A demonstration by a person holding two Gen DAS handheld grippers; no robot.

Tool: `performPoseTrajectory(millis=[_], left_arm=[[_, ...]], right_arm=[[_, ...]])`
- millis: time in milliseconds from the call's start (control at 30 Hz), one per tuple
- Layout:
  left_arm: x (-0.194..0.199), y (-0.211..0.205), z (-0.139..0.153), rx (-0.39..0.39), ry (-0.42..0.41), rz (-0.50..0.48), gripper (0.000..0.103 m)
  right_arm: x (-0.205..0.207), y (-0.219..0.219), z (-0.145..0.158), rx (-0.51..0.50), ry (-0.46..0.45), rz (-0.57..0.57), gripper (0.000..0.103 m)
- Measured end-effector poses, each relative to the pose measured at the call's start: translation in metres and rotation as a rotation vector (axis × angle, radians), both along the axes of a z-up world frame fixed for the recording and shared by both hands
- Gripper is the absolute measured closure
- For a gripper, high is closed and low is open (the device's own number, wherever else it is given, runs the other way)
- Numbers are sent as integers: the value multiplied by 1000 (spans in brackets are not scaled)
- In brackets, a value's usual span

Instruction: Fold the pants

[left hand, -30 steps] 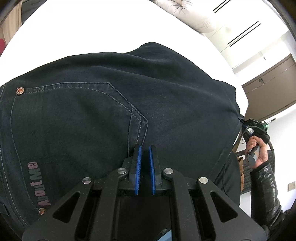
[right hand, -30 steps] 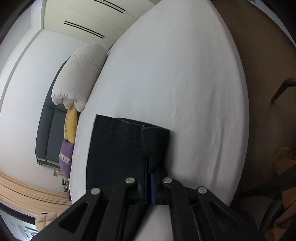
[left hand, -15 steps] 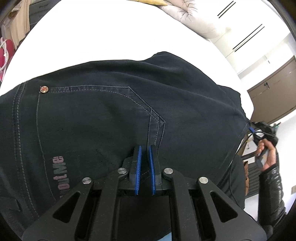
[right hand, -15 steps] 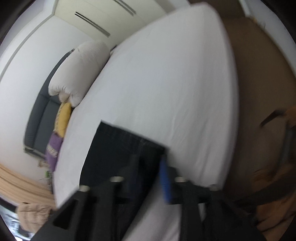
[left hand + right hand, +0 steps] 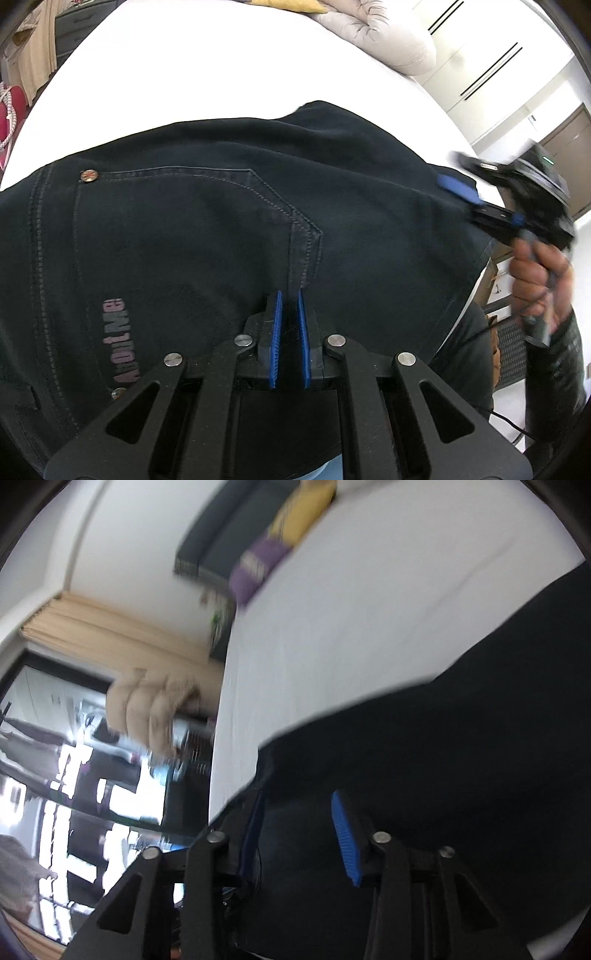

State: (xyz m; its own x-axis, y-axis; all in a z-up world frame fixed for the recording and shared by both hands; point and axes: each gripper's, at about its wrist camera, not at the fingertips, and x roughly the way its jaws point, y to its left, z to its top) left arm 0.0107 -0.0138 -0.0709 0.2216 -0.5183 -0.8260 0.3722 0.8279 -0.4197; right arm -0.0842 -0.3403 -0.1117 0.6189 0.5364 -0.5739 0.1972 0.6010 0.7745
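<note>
Nearest the left wrist camera, the left claw [image 5: 289, 317] has its two blue pads drawn together on a fold of the dark denim pants [image 5: 207, 236], just below the point of a stitched back pocket [image 5: 229, 206]. The pants lie spread on a white bed [image 5: 207, 74], long axis running left to right across this view, the pocket's point aimed at the claw and a copper rivet [image 5: 88, 175] at the pocket's far left corner. Pink lettering [image 5: 122, 339] runs up the cloth on the near left.

At the right edge of the cloth the right claw [image 5: 476, 184] shows blurred, its pads apart, gripped by a hand [image 5: 539, 273] in a glossy black sleeve [image 5: 554, 373]. Its jaws have just been closing somewhat, but they clamp nothing.

The right wrist view, heavily smeared, shows what the left cannot: the right claw [image 5: 299, 834] with blue pads standing apart above the dark cloth [image 5: 443, 757], whose edge slants across the frame.

Beyond the pants the white sheet is bare out to the far bed edge, where a pale rolled duvet [image 5: 384, 37] and a yellow cushion [image 5: 288, 5] lie. The right view alone shows a purple cushion [image 5: 258, 568], a beige curtain [image 5: 110, 635] and a dark window [image 5: 55, 757].
</note>
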Motion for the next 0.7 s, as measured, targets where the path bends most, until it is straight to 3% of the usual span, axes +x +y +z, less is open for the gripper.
performPoseTrajectory(millis=[100, 167, 200, 233, 300, 367, 433, 533, 600, 667, 700], left_arm=[[-1, 6, 0, -4, 2, 12, 95], [-2, 9, -2, -6, 7, 22, 95], [-2, 11, -3, -10, 10, 26, 95], [-2, 12, -2, -11, 9, 26, 95], [-4, 13, 0, -6, 6, 24, 95], [-3, 10, 0, 0, 5, 25, 95], [-2, 6, 2, 7, -10, 27, 95], [0, -2, 3, -3, -8, 17, 95], [-3, -10, 2, 8, -5, -9, 95], [-6, -16, -1, 29, -12, -29, 95], [-9, -18, -1, 46, -27, -38, 95]], right_arm=[[40, 1, -35, 25, 93, 6, 68], [59, -17, -61, 43, 163, -60, 98], [65, -26, -65, 51, 173, -89, 103], [64, -37, -68, 68, 151, -137, 103], [58, -60, -63, 4, 131, -253, 102], [45, -82, -46, -27, 118, -340, 88], [26, -82, -25, -29, 52, -299, 75], [-3, -64, -11, -39, 27, -187, 74], [-26, -51, -24, -7, 67, -132, 74], [-54, -44, -45, -34, 151, -128, 101], [-63, -47, -50, -34, 155, -139, 103]])
